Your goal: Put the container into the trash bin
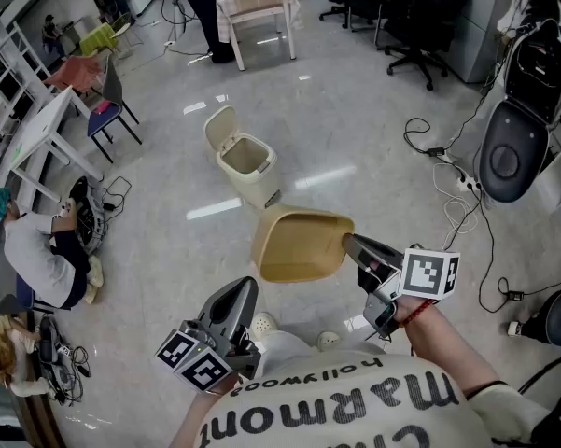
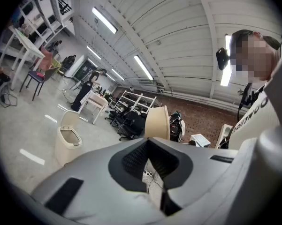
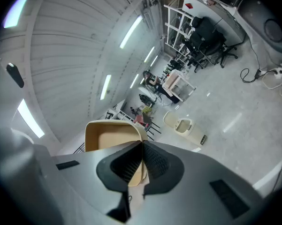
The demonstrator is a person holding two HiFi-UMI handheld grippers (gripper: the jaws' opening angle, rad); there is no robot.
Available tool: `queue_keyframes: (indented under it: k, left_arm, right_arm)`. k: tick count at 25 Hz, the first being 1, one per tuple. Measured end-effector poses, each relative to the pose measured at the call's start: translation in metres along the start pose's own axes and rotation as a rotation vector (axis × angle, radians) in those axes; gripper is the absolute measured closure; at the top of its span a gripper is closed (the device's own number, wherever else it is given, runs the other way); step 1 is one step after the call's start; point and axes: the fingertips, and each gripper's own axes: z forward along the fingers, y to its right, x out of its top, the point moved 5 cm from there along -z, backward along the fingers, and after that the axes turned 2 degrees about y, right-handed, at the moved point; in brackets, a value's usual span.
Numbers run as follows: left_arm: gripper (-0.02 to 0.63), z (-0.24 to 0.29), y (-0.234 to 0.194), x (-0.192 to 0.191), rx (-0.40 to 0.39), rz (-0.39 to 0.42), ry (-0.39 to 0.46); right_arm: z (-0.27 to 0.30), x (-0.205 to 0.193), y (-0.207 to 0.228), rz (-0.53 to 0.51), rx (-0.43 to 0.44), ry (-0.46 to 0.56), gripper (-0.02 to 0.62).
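We hold the tan container (image 1: 299,245) in the air over the floor (image 1: 355,129), short of the trash bin (image 1: 245,164) and apart from it. The right gripper (image 1: 348,241) has its fingers clenched on the container's right rim, one finger inside the wall and one outside. In the right gripper view the container (image 3: 110,135) shows its hollow, so its mouth is turned back toward that gripper (image 3: 141,146). Seen from the head, its longer side runs roughly left to right, away from the gripped edge. The bin stands upright with its lid flipped up. Our left gripper (image 1: 247,289) hangs lower and to the left, its fingers closed on nothing.
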Motion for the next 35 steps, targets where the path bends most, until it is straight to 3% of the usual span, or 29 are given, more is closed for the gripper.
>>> queue_keyframes:
  k: [12, 18, 23, 29, 32, 35]
  left_arm:
    - [0.617, -0.005, 0.022, -0.017, -0.006, -0.013, -0.025]
    - [0.617, 0.004, -0.015, 0.004, -0.082, -0.029, 0.045]
    - [0.617, 0.003, -0.060, 0.009, -0.069, -0.059, -0.040]
    - [0.617, 0.050, -0.108, 0.046, -0.085, -0.036, -0.149]
    - [0.617, 0.087, -0.131, 0.070, -0.103, -0.035, -0.157]
    - [0.617, 0.093, -0.147, 0.093, -0.115, -0.029, -0.143]
  right_arm:
    - [-0.022, -0.022, 0.005, 0.011, -0.005, -0.034, 0.584]
    - [0.024, -0.033, 0.021, 0.088, -0.052, -0.066, 0.584]
    - [0.054, -0.056, 0.030, 0.178, -0.093, -0.059, 0.584]
    - [0.093, -0.013, 0.033, 0.191, -0.144, 0.002, 0.584]
    - [0.122, 0.027, 0.039, 0.201, -0.161, 0.025, 0.584]
    - [0.143, 0.039, 0.030, 0.188, -0.181, 0.024, 0.584]
